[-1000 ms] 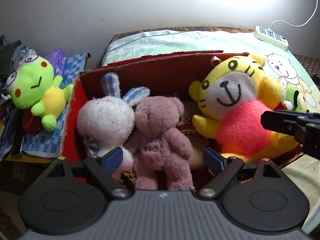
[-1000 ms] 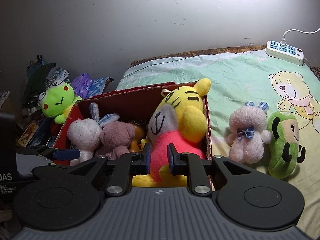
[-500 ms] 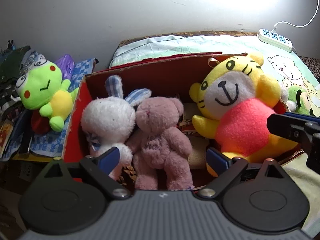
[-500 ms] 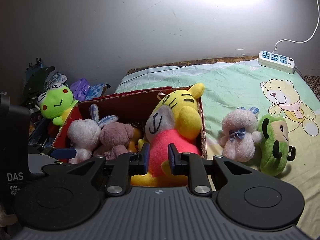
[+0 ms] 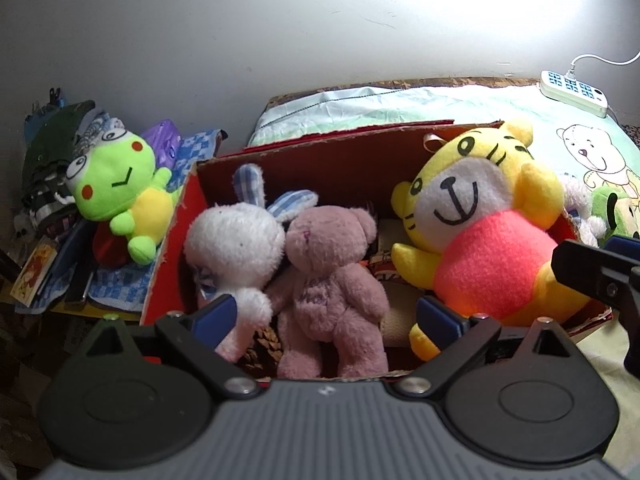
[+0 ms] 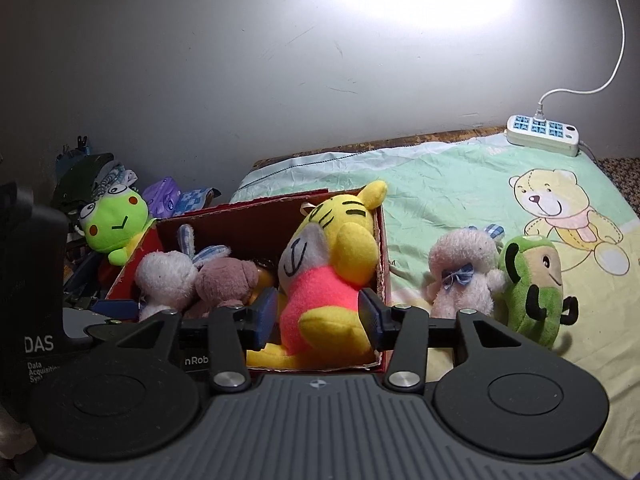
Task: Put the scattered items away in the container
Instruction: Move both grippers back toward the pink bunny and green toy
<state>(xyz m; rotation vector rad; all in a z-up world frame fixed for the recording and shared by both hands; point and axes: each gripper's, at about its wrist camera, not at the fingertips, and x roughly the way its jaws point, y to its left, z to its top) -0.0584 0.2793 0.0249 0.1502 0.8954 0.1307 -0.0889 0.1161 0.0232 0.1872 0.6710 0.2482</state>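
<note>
Covering the bed under a plain grey wall, a pale green cartoon-bear sheet (image 6: 460,184) carries a red cardboard box (image 6: 382,248) holding a white rabbit plush (image 5: 236,240), a pink bear plush (image 5: 332,268) and a yellow tiger plush in a coral shirt (image 6: 328,264). The right gripper (image 6: 318,316) is opening, its pads apart from the tiger between them, and the left gripper (image 5: 326,316) stands wide around the pink bear. A pink lamb plush (image 6: 464,272) and a green monkey plush (image 6: 532,280) sit on the sheet beside the box.

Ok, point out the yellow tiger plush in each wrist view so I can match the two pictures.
Left wrist view: the yellow tiger plush sits right of centre, at the right end of the red cardboard box, facing the camera.
Right wrist view: the tiger is at centre, leaning on the box's right wall, between the pads of the right gripper, whose jaws are opening.
Shared landmark: the white power strip, upper right in both.
</note>
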